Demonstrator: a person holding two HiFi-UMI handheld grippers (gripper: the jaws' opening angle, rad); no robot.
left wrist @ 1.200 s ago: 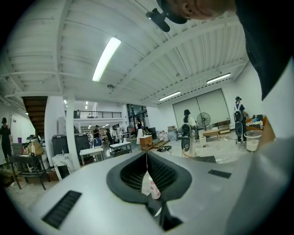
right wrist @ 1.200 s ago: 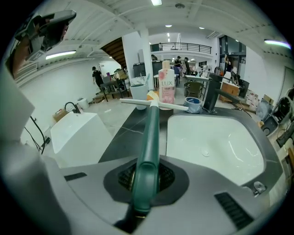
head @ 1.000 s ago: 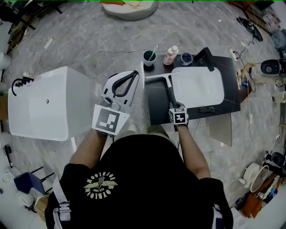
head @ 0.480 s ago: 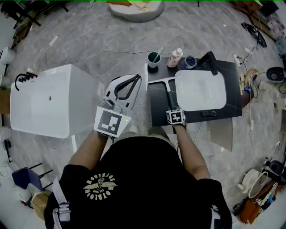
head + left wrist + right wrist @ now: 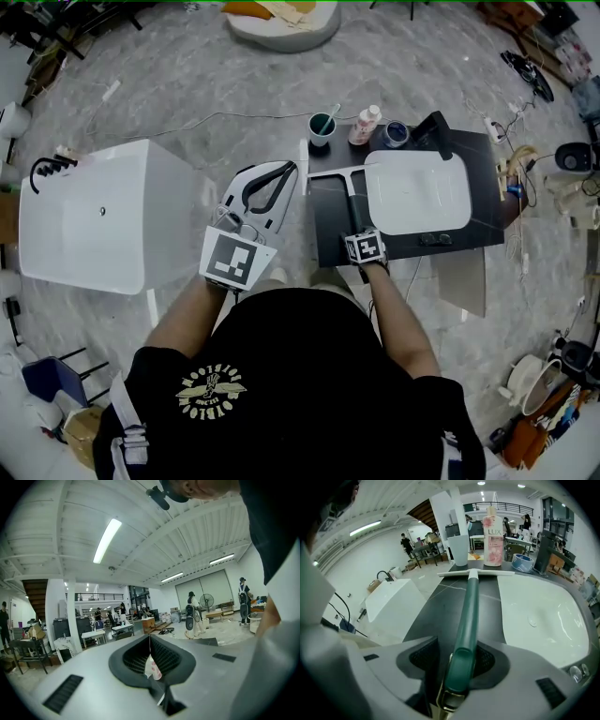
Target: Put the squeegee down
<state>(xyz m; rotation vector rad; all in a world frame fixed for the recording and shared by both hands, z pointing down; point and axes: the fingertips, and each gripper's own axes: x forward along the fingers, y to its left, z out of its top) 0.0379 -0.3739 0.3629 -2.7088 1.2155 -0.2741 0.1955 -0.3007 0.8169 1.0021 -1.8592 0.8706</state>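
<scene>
Right gripper (image 5: 461, 662): jaws have just been opening and stand wide. The near end of the squeegee (image 5: 469, 603) handle sits between them with a dark gap on each side, so no pad is pressing.

Squeegee: the green handle runs away from the jaws to the far side. Its white blade (image 5: 476, 573) lies crosswise on the dark counter (image 5: 328, 225), just left of the white basin (image 5: 418, 192). The tool appears to rest on the counter.

Handling, as a judgement: light and stiff. The smooth handle is likely slick, and the blade edge is soft and best left untouched. The best hold is across the handle, at mid-length or the near end.

Beyond the blade, on the far side, stand a cup (image 5: 459, 550) and a pink bottle (image 5: 492, 524).

Left gripper (image 5: 258, 187): held off to the left of the counter, jaws together. A small white scrap shows at their seam; I cannot tell what it is.
</scene>
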